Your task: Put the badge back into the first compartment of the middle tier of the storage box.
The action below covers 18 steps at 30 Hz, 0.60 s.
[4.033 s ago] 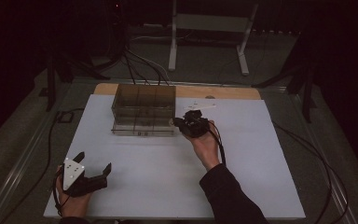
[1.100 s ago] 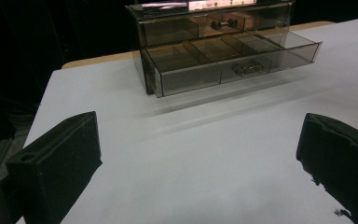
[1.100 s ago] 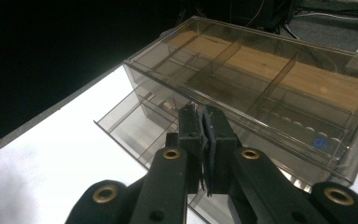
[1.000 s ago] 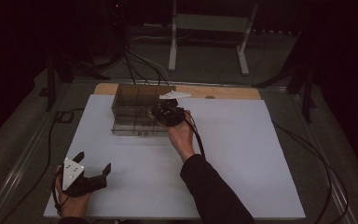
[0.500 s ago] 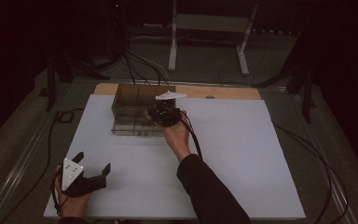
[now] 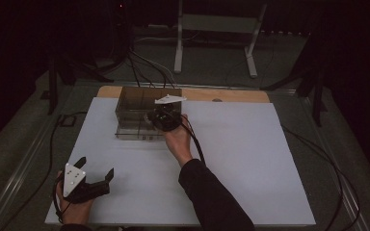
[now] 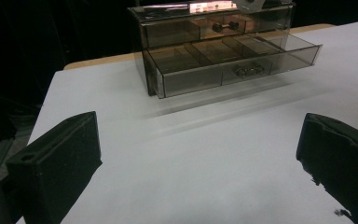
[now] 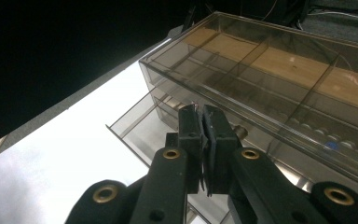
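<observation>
A smoky see-through drawer box (image 6: 142, 108) stands at the back of the white table top (image 6: 250, 163). Its lower drawer (image 7: 233, 70) is pulled out, and a small metal knob (image 7: 248, 71) sits on its front. My right gripper (image 6: 158, 117) hangs at the box's front, over the open drawer (image 8: 140, 126). Its jaws are pressed together with nothing visible between them (image 8: 203, 144). My left gripper (image 6: 96, 166) rests near the table's front left corner, far from the box. In the left gripper view it stands wide open (image 7: 196, 154) over bare table.
A wooden strip (image 6: 221, 95) runs along the table's back edge behind the box. Cables (image 6: 139, 67) and a white stand (image 6: 217, 29) are on the floor beyond. The right gripper's cable (image 6: 197, 144) trails back along the person's forearm.
My right gripper has moved left, from the box's right front corner to the middle of its front. The left gripper has stayed put.
</observation>
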Available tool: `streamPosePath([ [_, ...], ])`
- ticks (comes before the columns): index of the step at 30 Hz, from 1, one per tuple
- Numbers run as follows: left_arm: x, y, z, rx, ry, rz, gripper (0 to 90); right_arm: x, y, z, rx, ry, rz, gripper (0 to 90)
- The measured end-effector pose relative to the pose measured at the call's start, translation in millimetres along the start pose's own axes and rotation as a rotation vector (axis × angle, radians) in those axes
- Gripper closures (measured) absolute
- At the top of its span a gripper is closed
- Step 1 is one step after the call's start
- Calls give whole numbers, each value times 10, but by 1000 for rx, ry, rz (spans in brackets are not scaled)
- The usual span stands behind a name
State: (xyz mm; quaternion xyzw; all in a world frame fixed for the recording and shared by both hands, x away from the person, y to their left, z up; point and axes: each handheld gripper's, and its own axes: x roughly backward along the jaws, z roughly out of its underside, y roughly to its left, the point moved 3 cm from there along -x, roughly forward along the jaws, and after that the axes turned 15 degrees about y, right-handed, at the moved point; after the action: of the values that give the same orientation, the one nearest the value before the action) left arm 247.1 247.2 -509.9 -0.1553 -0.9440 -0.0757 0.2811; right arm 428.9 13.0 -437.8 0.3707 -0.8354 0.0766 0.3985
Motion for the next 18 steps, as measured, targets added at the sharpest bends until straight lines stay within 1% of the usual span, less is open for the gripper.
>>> streamPosePath([
  [18, 4, 3, -1, 4, -5, 3, 5, -145, 141, -28, 20, 15, -19, 876],
])
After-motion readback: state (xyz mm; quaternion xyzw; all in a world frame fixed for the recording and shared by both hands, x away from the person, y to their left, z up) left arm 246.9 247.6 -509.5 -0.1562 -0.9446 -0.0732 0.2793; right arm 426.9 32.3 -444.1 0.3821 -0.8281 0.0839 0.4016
